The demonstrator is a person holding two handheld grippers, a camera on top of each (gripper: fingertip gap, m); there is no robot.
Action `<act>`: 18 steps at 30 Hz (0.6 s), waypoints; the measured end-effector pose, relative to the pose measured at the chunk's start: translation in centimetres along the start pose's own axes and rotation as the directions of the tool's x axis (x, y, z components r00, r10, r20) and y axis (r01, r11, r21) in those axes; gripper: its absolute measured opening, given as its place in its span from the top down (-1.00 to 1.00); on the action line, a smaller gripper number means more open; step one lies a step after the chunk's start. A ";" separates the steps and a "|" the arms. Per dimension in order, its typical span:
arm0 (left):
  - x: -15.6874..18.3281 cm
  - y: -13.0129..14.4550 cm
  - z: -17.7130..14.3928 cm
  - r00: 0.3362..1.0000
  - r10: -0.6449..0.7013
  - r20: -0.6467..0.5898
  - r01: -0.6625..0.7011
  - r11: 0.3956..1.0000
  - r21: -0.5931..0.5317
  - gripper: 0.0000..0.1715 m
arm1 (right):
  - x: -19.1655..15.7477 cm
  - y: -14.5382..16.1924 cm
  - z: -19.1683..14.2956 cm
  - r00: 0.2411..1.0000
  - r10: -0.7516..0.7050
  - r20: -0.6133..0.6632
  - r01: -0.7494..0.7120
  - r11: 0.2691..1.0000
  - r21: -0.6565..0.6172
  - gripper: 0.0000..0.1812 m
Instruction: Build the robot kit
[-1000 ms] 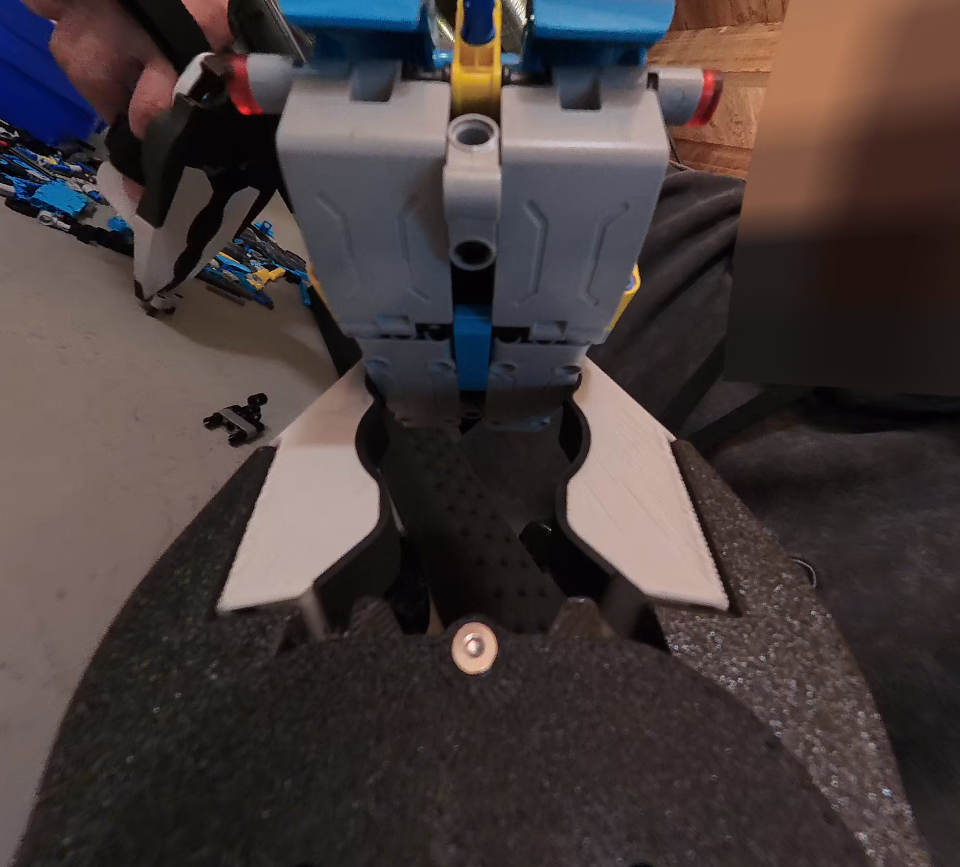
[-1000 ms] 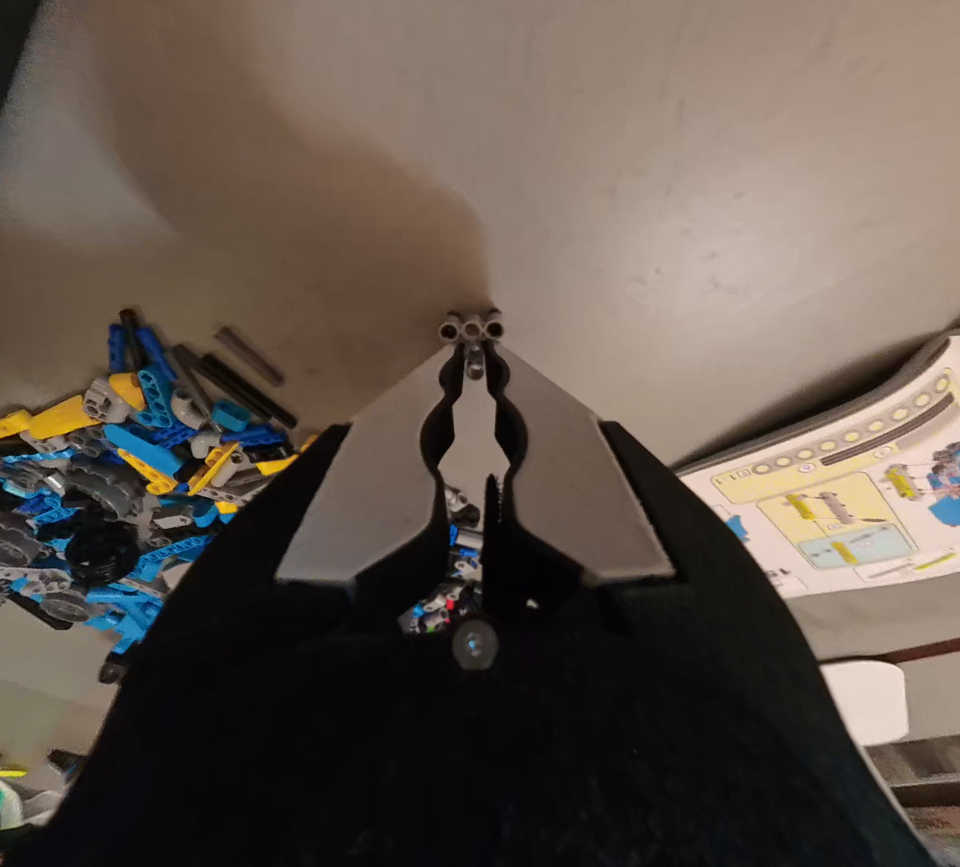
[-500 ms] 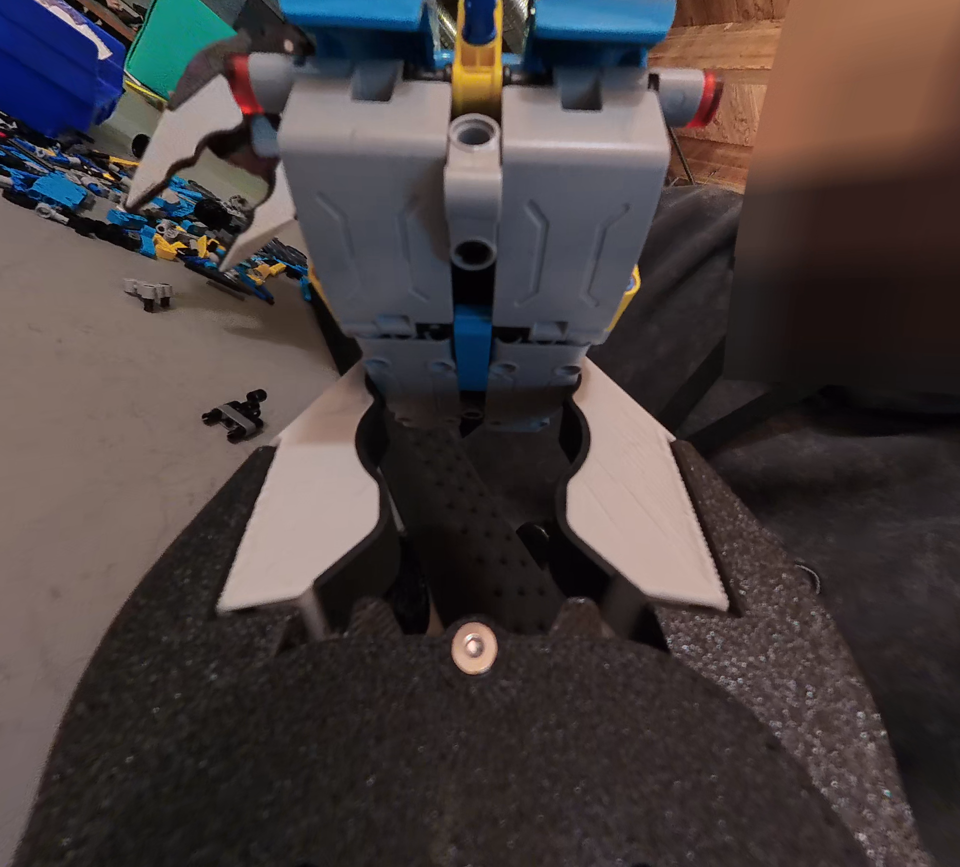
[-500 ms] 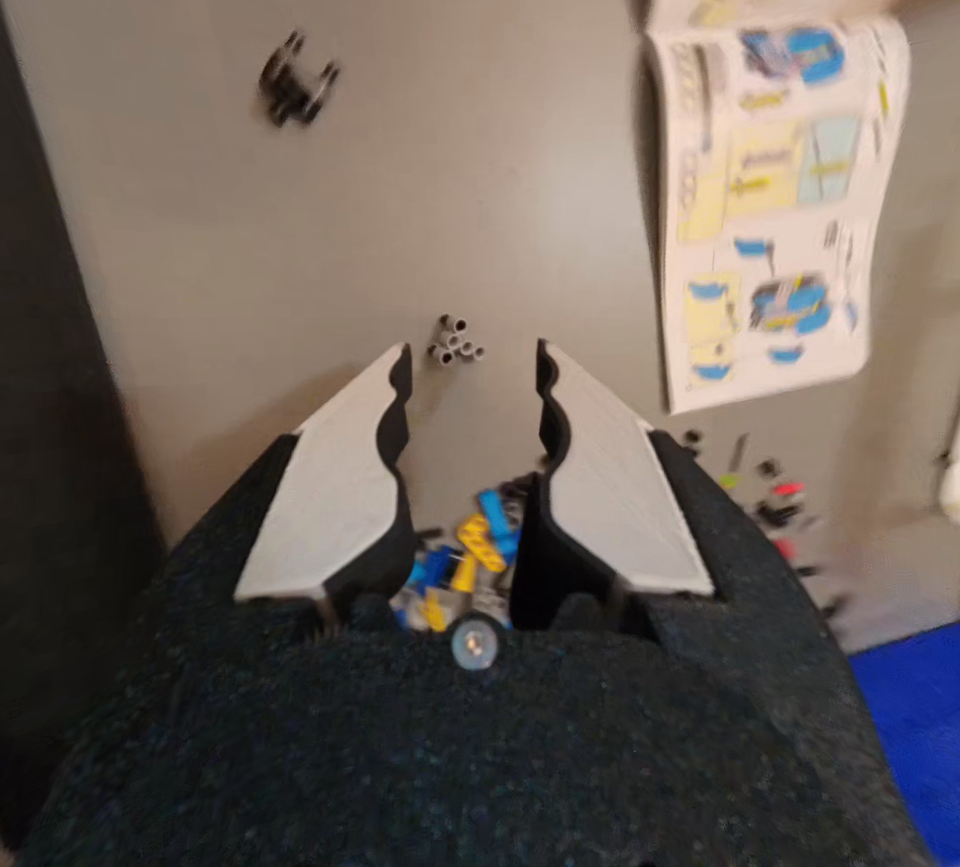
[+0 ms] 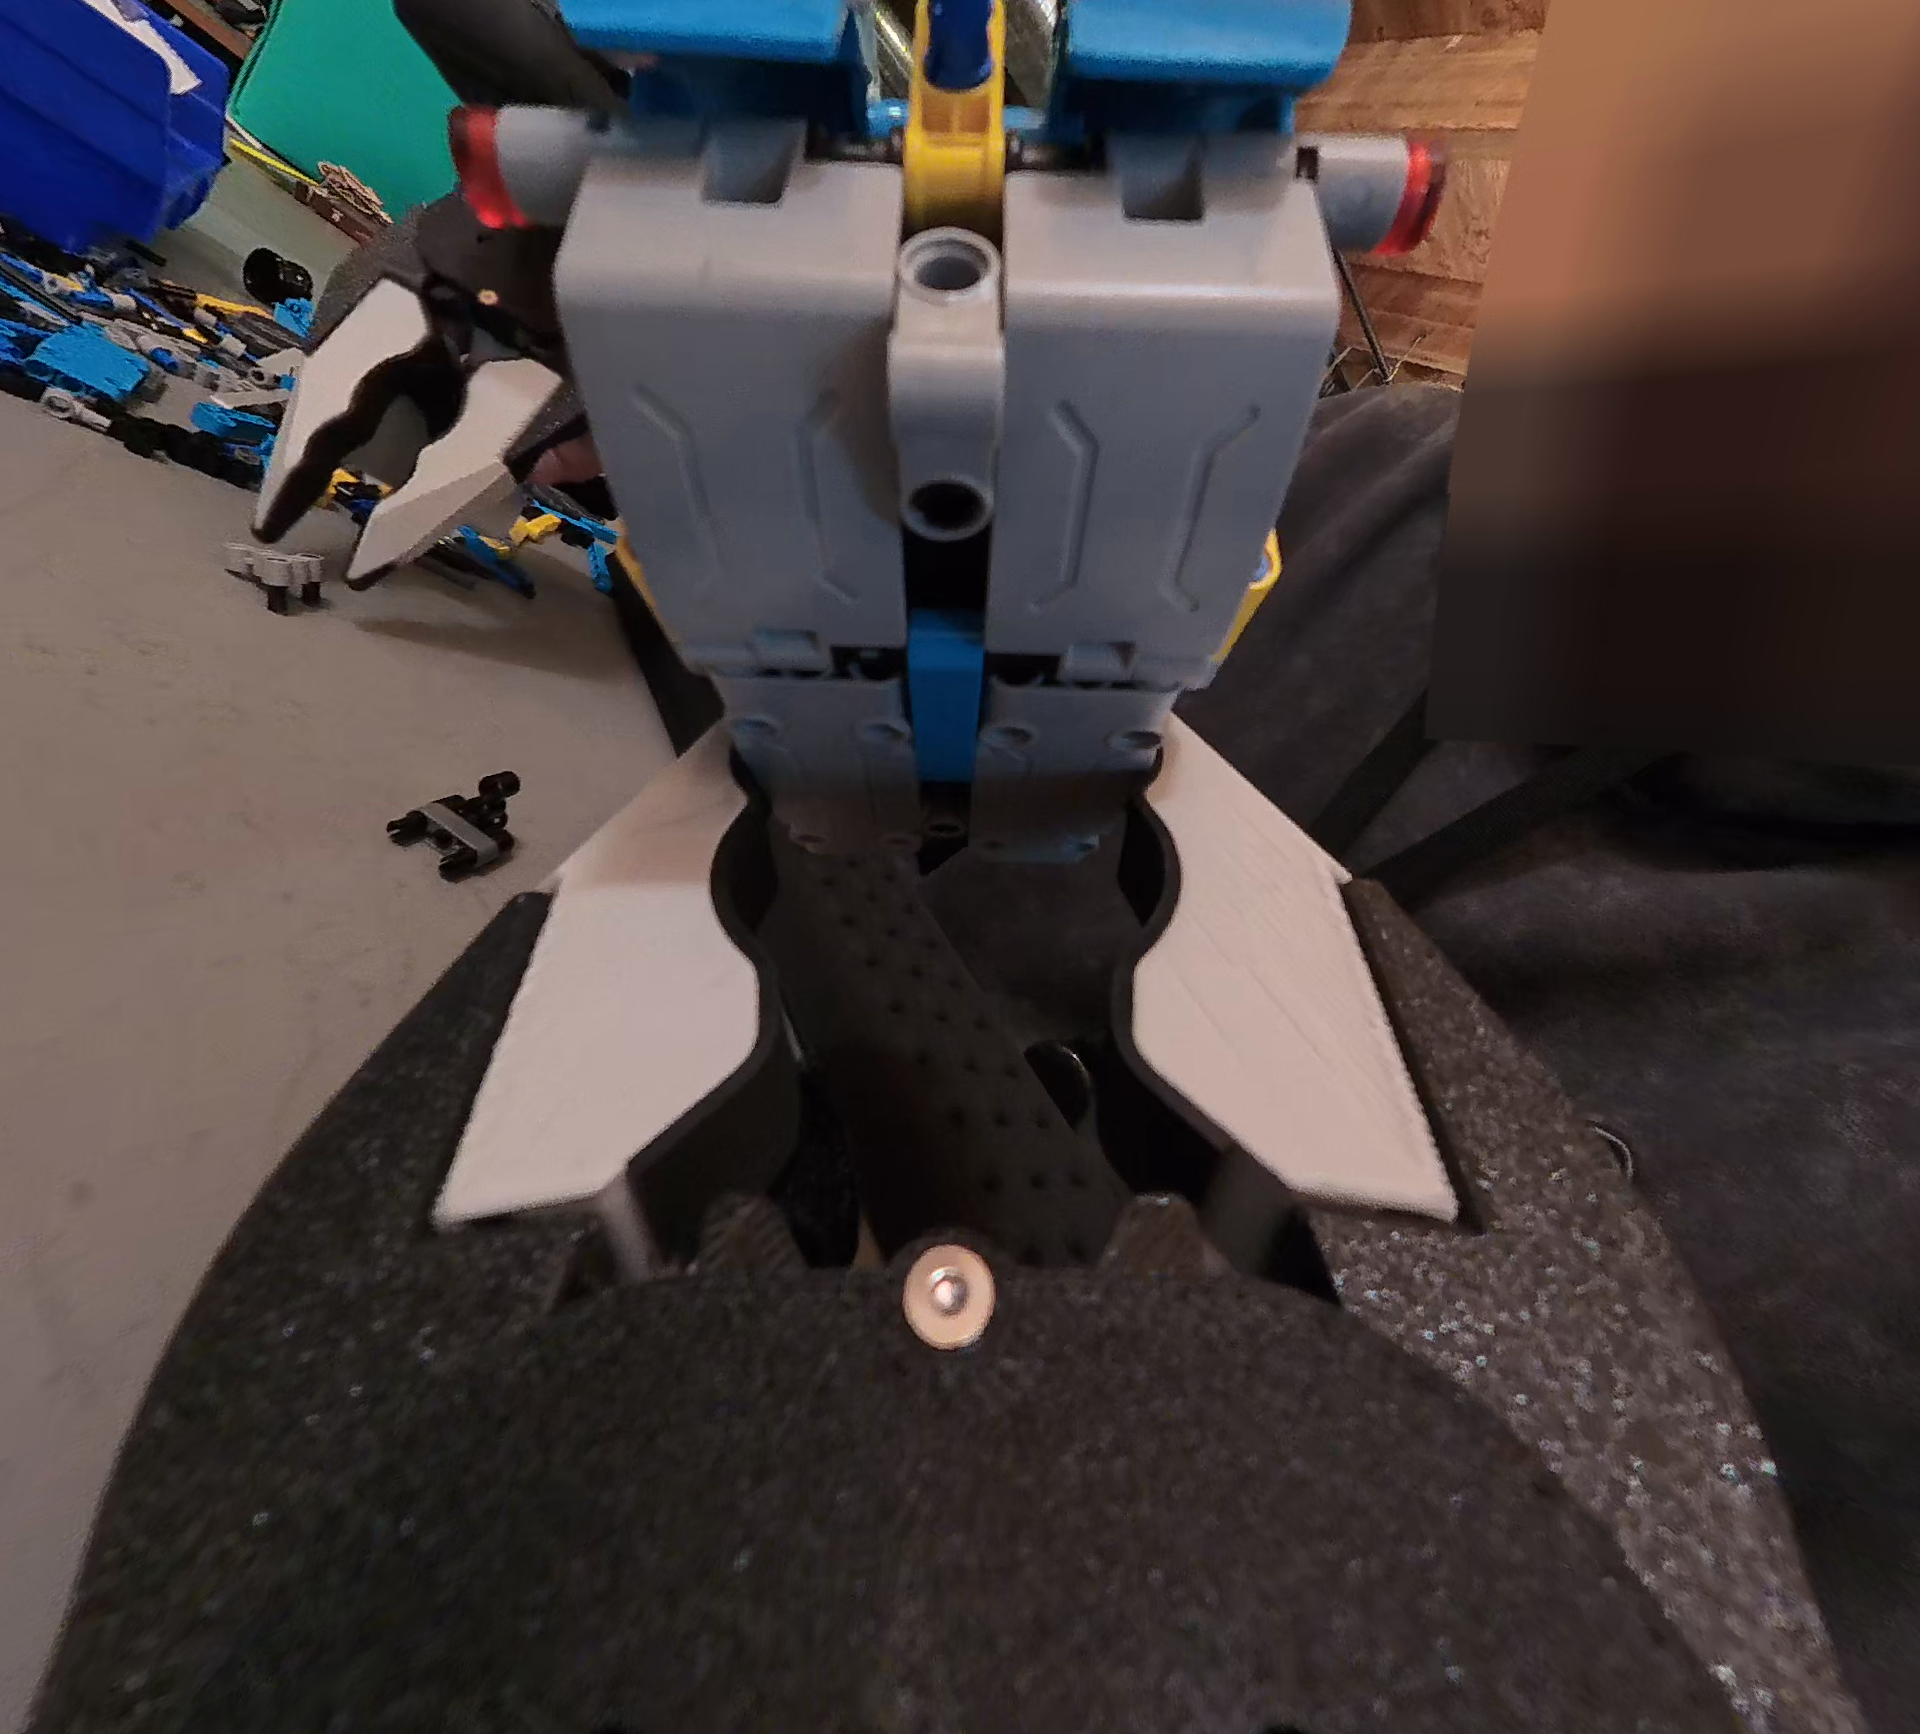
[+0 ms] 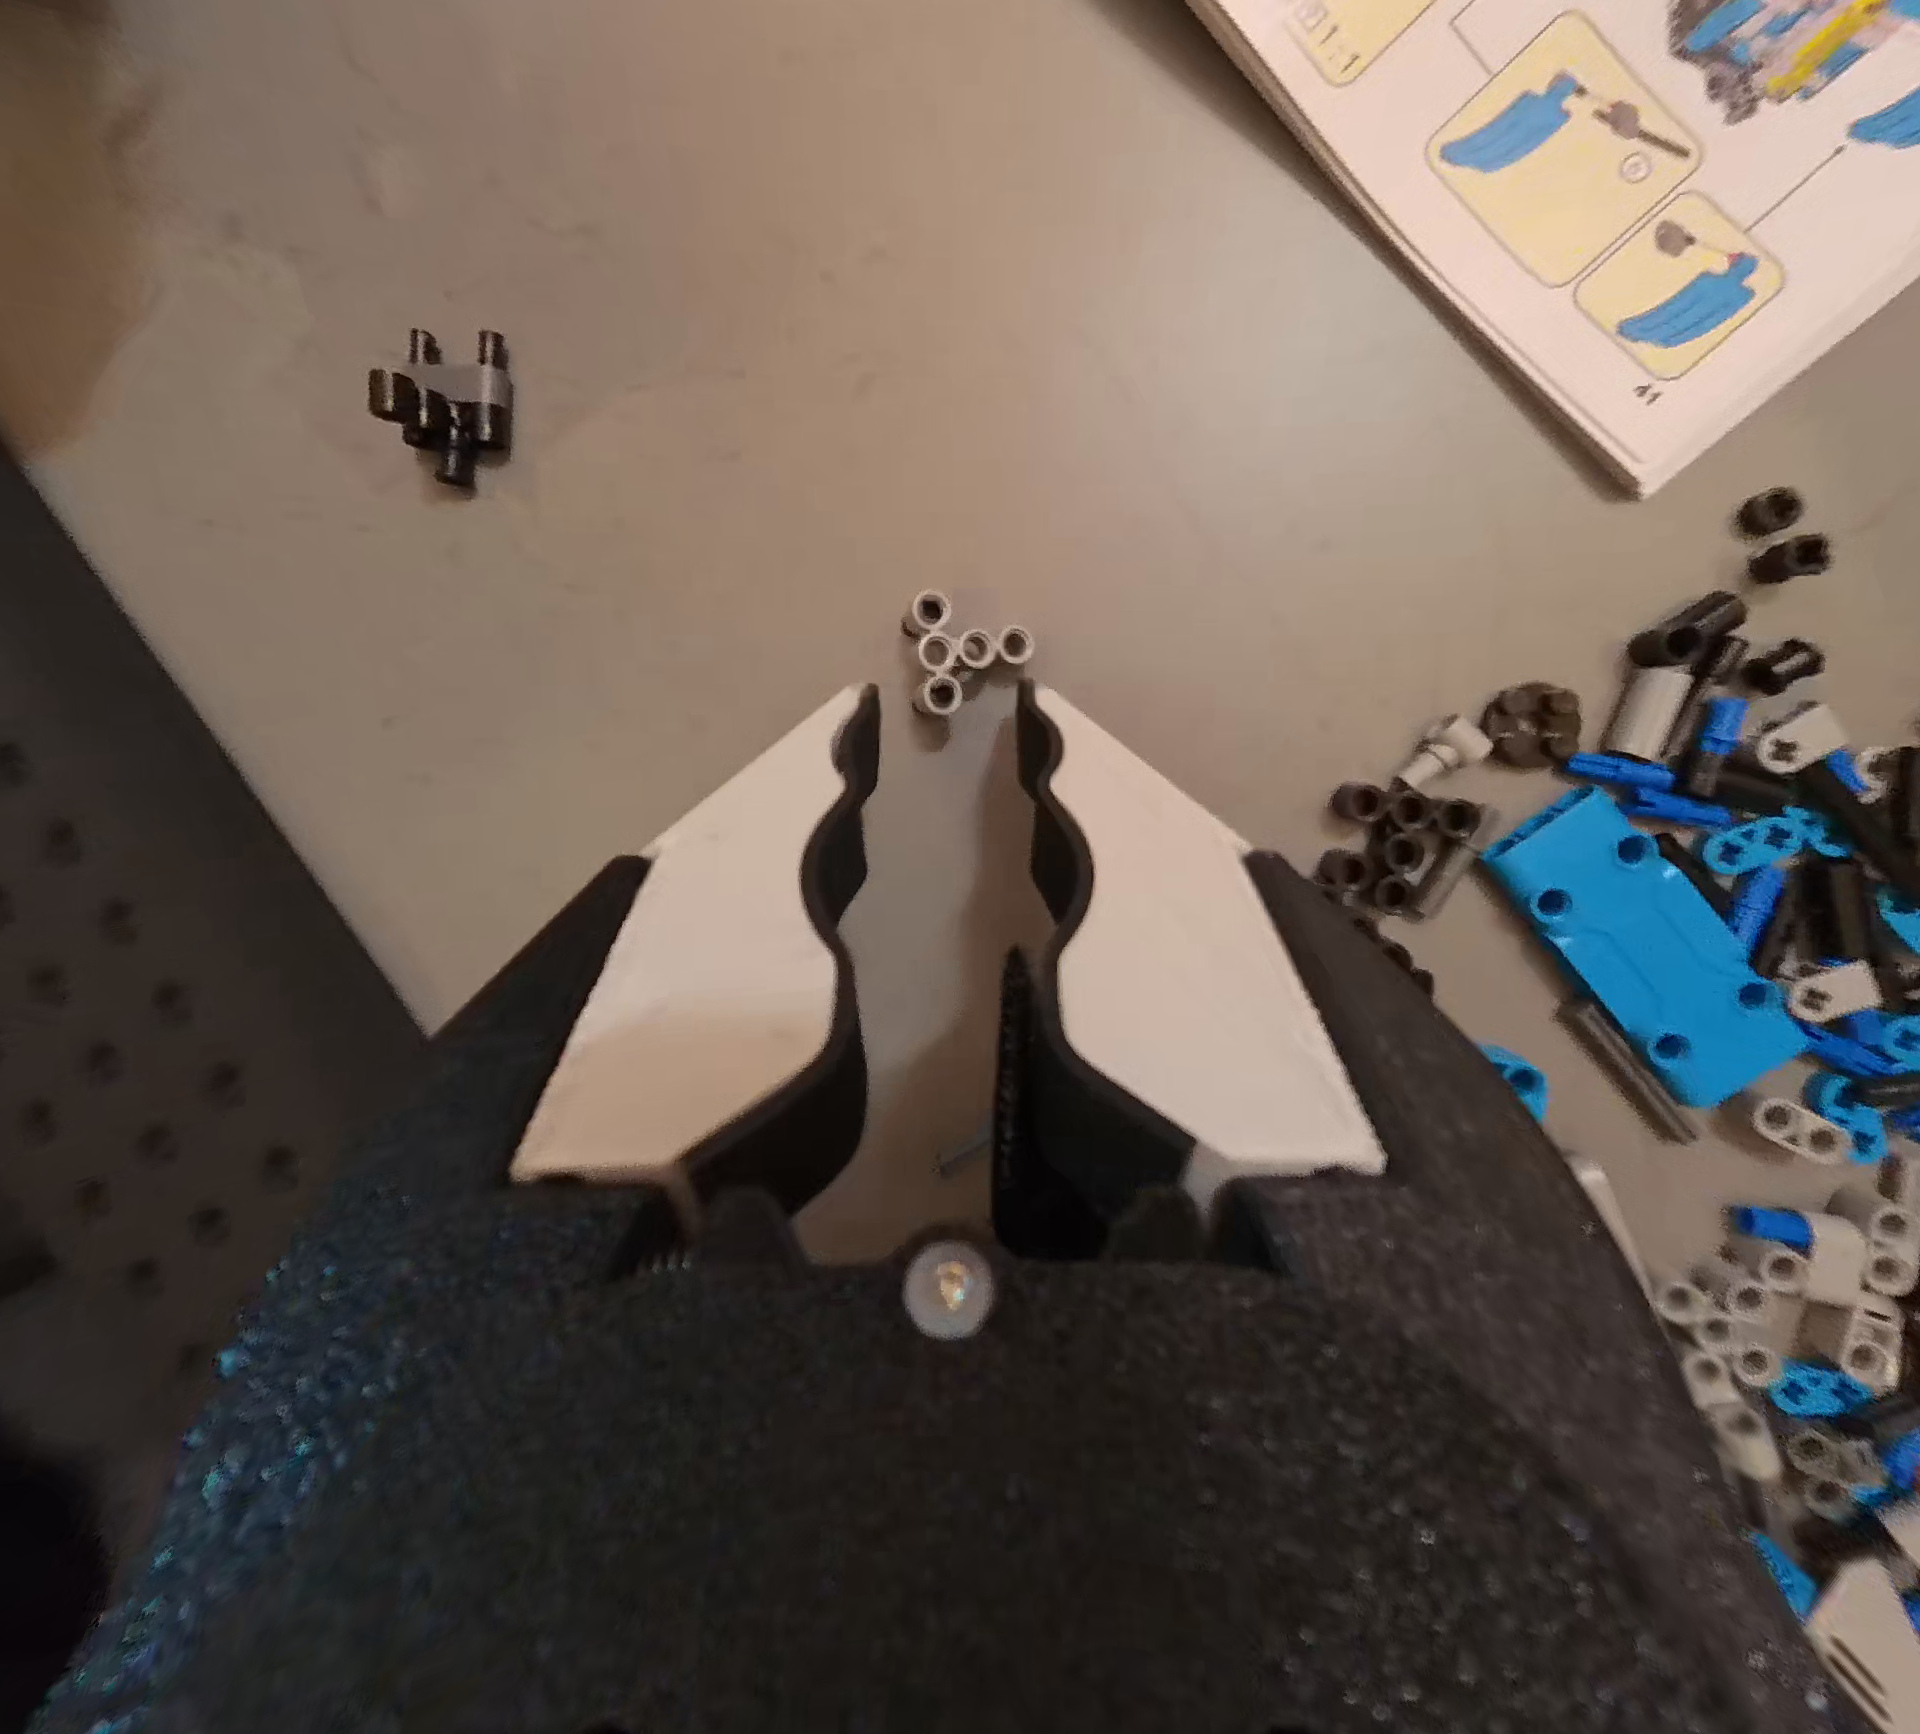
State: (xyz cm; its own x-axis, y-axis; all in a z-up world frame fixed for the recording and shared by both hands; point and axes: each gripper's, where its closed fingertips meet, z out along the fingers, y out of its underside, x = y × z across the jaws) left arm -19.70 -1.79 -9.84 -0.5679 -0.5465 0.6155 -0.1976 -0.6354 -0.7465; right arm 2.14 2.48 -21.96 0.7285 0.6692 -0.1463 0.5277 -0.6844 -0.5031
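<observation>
My left gripper (image 5: pixel 945 780) is shut on the base of a grey, blue and yellow brick model (image 5: pixel 935 396) and holds it upright above a dark cloth. My right gripper (image 6: pixel 945 697) is open with a narrow gap. Its tips hover just short of a small grey multi-hole connector (image 6: pixel 961 650) that lies on the grey table (image 6: pixel 675 178). The left wrist view also shows the right gripper (image 5: pixel 384 479) tilted down over that connector (image 5: pixel 275 564). A small black and grey pin piece (image 6: pixel 447 396) lies apart to the left and also shows in the left wrist view (image 5: pixel 457 827).
An open instruction booklet (image 6: pixel 1455 74) lies at the upper right. A pile of loose blue, black and grey bricks (image 6: pixel 1662 905) lies right of the right gripper. A black perforated mat (image 6: pixel 104 853) lies at the left. Blue bins (image 5: pixel 83 105) stand far behind.
My right gripper let go of the grey connector, which now lies on the table. It then turned and came back close to it with narrower jaws. My left gripper has not moved.
</observation>
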 end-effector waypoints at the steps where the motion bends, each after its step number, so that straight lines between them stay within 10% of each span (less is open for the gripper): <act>1: 0.0 0.0 0.0 1.000 0.000 0.000 0.000 1.000 -0.001 0.24 | 0.0 0.2 0.2 1.000 0.014 0.012 -0.013 1.000 -0.017 0.71; 11: 0.0 0.1 0.1 1.000 0.001 0.001 -0.001 1.000 -0.001 0.24 | -0.8 -0.9 0.4 0.997 0.035 0.062 -0.031 0.998 -0.063 0.92; 15: 0.0 -0.6 -0.3 1.000 -0.005 -0.007 0.005 0.999 0.038 0.24 | -6.1 -8.0 -2.8 0.967 -0.220 0.128 0.174 0.939 0.296 0.92; 18: 0.4 -1.0 -0.5 0.999 -0.017 -0.039 0.020 0.998 0.059 0.24 | -13.2 -13.2 -5.7 0.853 -0.521 0.018 0.406 0.686 0.604 0.93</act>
State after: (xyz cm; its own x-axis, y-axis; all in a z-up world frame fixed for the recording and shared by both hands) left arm -20.17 -1.06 -8.95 -0.5954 -0.5134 0.6180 -0.1614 -0.6771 -0.7180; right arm -11.96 1.00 -8.48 0.3392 0.9328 0.1221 0.3936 -0.0229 -0.9190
